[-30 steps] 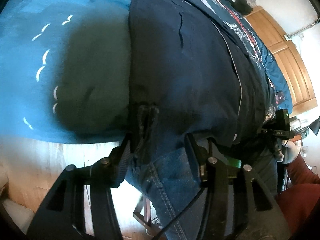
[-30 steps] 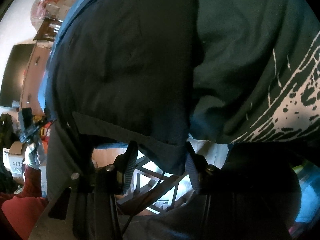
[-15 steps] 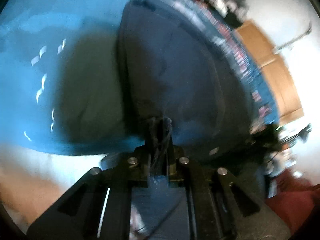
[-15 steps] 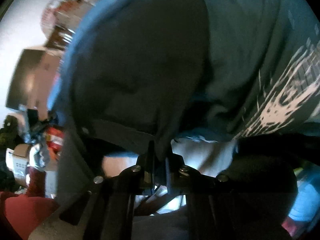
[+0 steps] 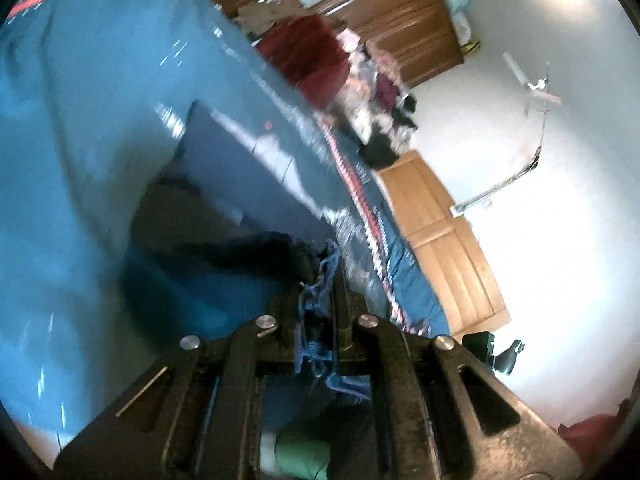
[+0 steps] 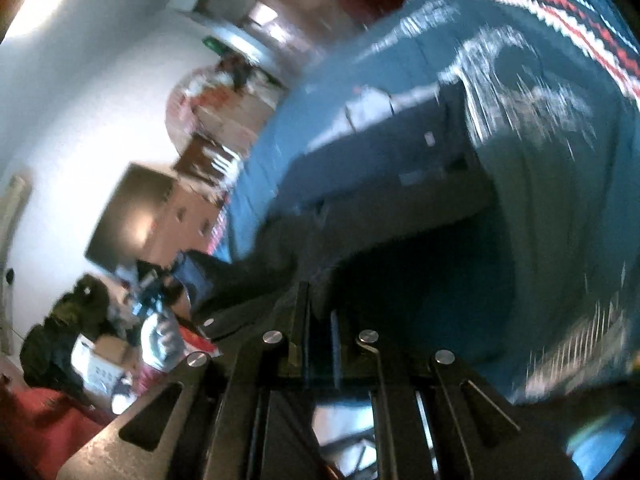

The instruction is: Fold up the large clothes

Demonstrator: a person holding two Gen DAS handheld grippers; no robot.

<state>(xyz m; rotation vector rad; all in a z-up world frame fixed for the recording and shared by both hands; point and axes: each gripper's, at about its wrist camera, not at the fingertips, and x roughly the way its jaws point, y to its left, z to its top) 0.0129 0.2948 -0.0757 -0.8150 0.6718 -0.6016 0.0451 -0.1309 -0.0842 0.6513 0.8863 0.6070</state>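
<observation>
L wrist view, blurred: left gripper clamped tight on the frayed blue denim hem of the dark navy jeans, which stretch away over the teal-blue bedspread. R wrist view, also blurred: right gripper jaws nearly together, pinching dark cloth edge of same jeans; garment lies on bedspread w/ red-white zigzag border.

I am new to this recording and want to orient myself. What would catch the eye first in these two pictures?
First, the left gripper, shut on a frayed denim edge low in the left wrist view. Then the right gripper, shut on dark cloth. Behind both spreads a blue bed cover with a red and white patterned border.
</observation>
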